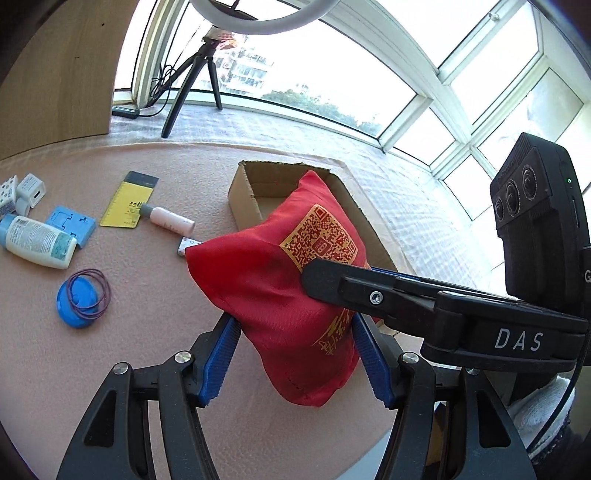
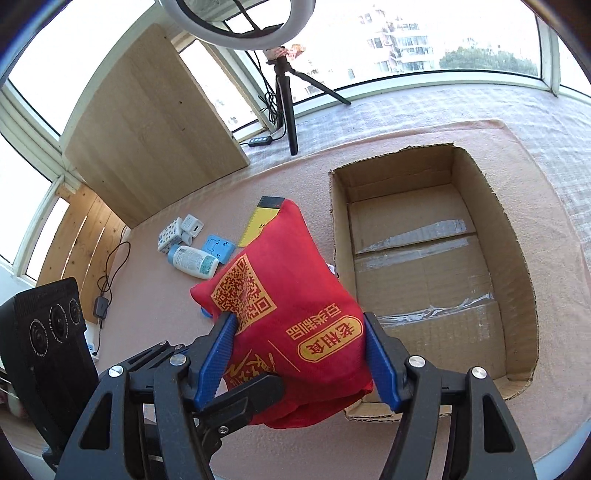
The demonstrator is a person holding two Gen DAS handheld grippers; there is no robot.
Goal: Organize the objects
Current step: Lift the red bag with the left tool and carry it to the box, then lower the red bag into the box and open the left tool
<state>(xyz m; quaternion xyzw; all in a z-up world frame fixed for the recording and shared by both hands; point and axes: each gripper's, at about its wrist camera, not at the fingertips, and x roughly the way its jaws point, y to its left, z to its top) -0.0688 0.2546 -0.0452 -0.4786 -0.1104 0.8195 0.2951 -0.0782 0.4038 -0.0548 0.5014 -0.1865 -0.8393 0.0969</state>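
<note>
Nearest the left wrist camera, the left tool (image 1: 293,363) is clenched on the lower part of a red cloth bag (image 1: 266,280), its blue pads (image 1: 218,363) pressing the fabric from both sides. The right tool (image 2: 301,354) grips the same bag (image 2: 291,314) in the right wrist view, pads against the cloth at 9 and 3 o'clock. In the left view its black finger lies across the bag's right flank at 3 o'clock. The bag, printed with a yellow QR code and yellow characters, is held up off the pink surface (image 1: 147,332) between the two tools, near the front-left corner of the open cardboard box (image 2: 517,258); it hides that corner in the right view, so I cannot tell whether it touches the rim.

Farther out in the left view, at 9 o'clock, a blue round lid (image 1: 75,301) lies with purple rubber bands (image 1: 92,293) looped over it. Beyond it are a white bottle with a blue cap (image 1: 37,240), a blue plastic holder (image 1: 72,223), a pink tube (image 1: 168,220) lying on the corner of a yellow card (image 1: 125,203), and white chargers (image 1: 31,188) at the far left.

At 12 o'clock a black tripod (image 1: 195,81) with a ring light (image 1: 266,18) stands before the window (image 1: 480,74).
</note>
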